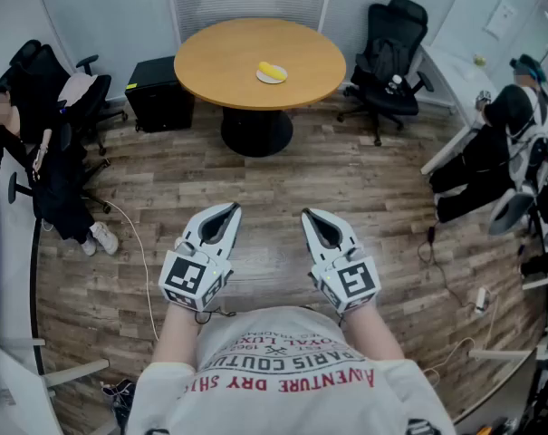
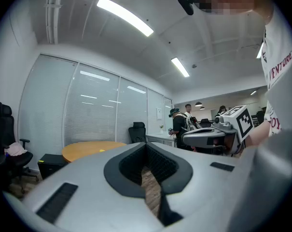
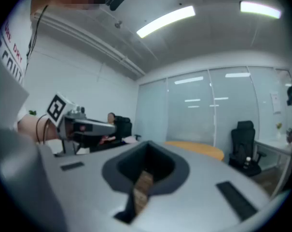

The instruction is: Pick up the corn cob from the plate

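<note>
Plainly, both grippers are closed and hold nothing: the left gripper (image 1: 226, 212) has its jaws brought together at the tips, with only the wooden floor (image 1: 346, 188) showing through the hollow between the dark pads; the right gripper (image 1: 312, 217) is closed in the same way and is just as empty; the two are held level and side by side, just in front of the person's chest, with a marker cube on each; beyond them is a stretch of floor, then the round wooden table (image 1: 219, 62), well apart from both; the corn cob (image 1: 273, 68) lies on a small white plate (image 1: 262, 78) near the table's middle, untouched; a black office chair (image 1: 393, 48) stands to the table's right, a black box (image 1: 160, 98) sits on the floor at its left, and more dark chairs (image 1: 47, 89) stand at the far left.
</note>
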`<state>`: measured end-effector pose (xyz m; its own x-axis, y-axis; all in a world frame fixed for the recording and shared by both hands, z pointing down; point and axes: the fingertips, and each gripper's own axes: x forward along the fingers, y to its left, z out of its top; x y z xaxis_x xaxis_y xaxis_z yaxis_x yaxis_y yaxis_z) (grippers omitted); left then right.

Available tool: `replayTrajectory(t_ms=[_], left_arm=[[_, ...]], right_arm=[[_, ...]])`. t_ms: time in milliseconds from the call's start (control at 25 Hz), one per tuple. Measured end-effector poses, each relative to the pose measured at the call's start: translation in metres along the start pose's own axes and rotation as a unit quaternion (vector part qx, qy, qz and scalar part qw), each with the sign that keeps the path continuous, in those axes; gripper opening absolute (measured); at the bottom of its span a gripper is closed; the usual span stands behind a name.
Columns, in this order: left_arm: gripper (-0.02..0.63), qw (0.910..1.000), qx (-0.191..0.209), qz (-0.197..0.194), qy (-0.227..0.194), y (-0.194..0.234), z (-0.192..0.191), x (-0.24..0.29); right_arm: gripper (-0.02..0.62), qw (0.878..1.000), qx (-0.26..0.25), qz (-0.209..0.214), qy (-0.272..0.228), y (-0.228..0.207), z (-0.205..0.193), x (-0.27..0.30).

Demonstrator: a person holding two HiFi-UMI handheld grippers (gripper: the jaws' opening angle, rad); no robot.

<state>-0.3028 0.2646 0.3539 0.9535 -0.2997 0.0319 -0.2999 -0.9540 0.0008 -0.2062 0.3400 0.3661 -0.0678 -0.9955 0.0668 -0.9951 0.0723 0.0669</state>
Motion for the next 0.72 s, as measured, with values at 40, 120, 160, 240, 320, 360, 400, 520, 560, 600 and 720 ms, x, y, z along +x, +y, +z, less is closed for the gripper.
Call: replayTrajectory(t_ms=[40,120,160,240,320,360,400,520,560,600,720], left_arm=[[0.035,1.0000,0.000,0.000,0.000,0.001,0.000,0.000],[0.035,1.0000,0.000,0.001,-0.001,0.003,0.001,-0.001],[0.035,1.0000,0.000,0.001,-0.002,0.005,0.002,-0.001],[0.035,1.0000,-0.001,0.002,-0.003,0.007,0.004,0.000],[0.035,1.0000,-0.002,0.003,-0.002,0.008,0.005,0.001],[0.035,1.0000,-0.003,0.004,-0.001,0.008,0.005,0.002],[0.035,1.0000,-0.004,0.005,0.000,0.008,0.004,0.003],[0.035,1.0000,-0.005,0.008,0.001,0.008,0.003,0.004],[0.035,0.9999,-0.007,0.009,0.001,0.009,0.002,0.004],[0.035,0.9999,-0.009,0.010,0.002,0.011,0.000,0.004],[0.035,0.9997,-0.016,0.015,0.009,0.019,-0.006,0.008]], right_arm=[[0.026,1.000,-0.001,0.000,0.000,0.000,0.000,0.001],[0.026,1.000,-0.002,0.000,0.000,0.001,0.002,0.003],[0.026,1.000,-0.003,0.001,0.001,0.002,0.002,0.004],[0.026,1.000,-0.002,0.001,0.002,0.002,0.003,0.007],[0.026,1.000,0.002,0.003,0.004,0.001,0.002,0.008],[0.026,1.000,0.004,0.002,0.005,0.000,0.002,0.009],[0.026,1.000,0.006,0.000,0.004,-0.001,0.001,0.008],[0.026,1.000,0.009,-0.013,-0.002,-0.007,0.000,0.007],[0.026,1.000,0.011,-0.015,-0.002,-0.009,-0.001,0.008],[0.026,1.000,0.012,-0.017,-0.001,-0.010,-0.002,0.009],[0.026,1.000,0.021,-0.020,0.010,-0.016,-0.008,0.016]])
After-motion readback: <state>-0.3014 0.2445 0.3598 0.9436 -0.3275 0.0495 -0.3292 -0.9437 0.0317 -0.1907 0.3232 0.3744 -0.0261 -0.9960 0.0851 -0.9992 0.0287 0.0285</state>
